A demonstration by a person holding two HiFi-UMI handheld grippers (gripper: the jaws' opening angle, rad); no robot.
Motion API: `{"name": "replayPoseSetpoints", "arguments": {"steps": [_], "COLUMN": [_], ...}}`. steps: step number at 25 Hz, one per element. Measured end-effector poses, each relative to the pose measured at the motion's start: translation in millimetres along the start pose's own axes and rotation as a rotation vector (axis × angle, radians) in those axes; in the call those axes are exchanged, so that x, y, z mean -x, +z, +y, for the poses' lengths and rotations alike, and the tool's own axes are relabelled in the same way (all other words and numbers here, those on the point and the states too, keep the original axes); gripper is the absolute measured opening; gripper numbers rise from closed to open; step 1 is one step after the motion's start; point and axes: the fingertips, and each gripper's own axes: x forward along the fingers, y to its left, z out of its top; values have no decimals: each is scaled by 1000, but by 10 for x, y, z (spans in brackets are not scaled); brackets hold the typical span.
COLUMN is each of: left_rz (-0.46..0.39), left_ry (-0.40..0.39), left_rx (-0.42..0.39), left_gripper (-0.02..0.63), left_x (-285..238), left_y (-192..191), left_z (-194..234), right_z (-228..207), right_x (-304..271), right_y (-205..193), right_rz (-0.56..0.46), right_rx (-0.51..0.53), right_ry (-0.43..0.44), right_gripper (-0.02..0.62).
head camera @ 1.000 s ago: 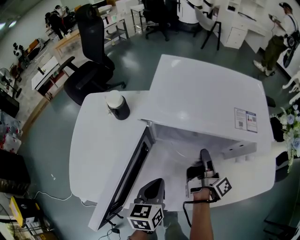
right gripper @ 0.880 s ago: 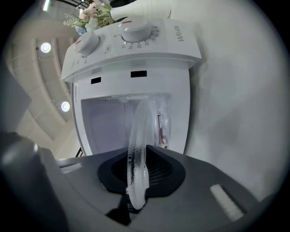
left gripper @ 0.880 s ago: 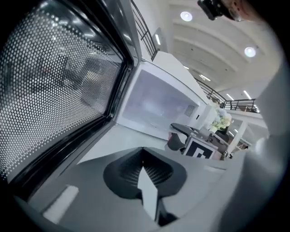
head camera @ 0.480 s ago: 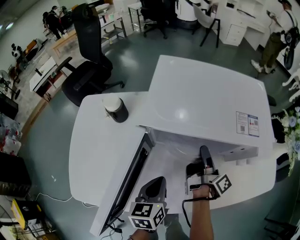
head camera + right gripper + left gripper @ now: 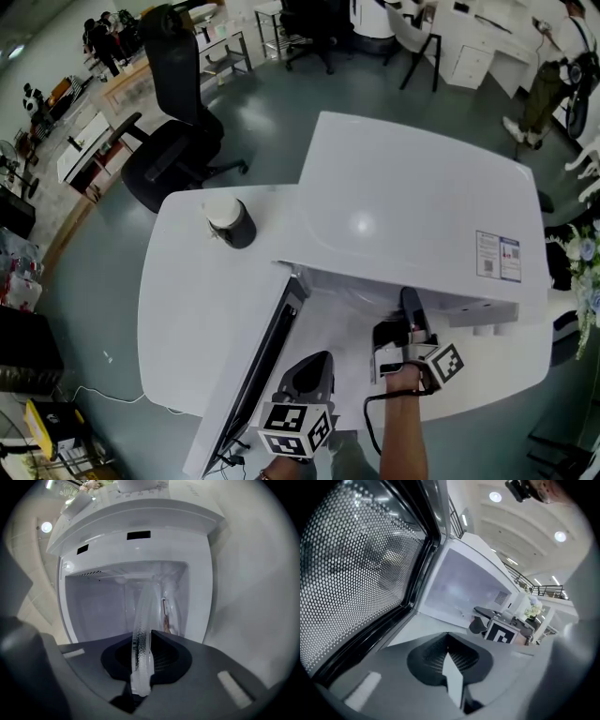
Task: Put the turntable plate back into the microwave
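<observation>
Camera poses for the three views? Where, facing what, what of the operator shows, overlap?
Head view: on the head, facing steeply down at the microwave, open door, left gripper, right gripper, right forearm.
Left gripper view: on the left gripper, looking along shut jaws past the door into the cavity; right gripper's marker cube shows.
Right gripper view: on the right gripper, facing the cavity, jaws shut on the plate, edge-on.
Shared: both gripper views see the cavity.

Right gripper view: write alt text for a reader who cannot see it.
The right claw grips the rim of a clear glass turntable plate, seen edge-on, extending into the white cavity of the open microwave straight ahead.
</observation>
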Motion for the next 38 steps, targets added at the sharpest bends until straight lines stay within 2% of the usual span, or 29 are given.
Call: {"name": "replayPoseSetpoints", "arguments": {"steps": [30, 34, 38], "left_rz": [10, 9, 8], "left_ry": [6, 5, 9], "left_rx": [25, 25, 27], "left_gripper": [0, 0, 0], "left_x": [-182, -198, -201], "left_y": [81, 85, 90], "left_z": [-41, -66, -72], "right_z": [23, 38, 61], "right_x": [-347, -363, -388], "right_y": [192, 192, 168], "right_rz": [-45, -49, -29], "right_rx": [8, 27, 108], "right_ry": [-81, -102, -162], "right_gripper": [44, 44, 44]}}
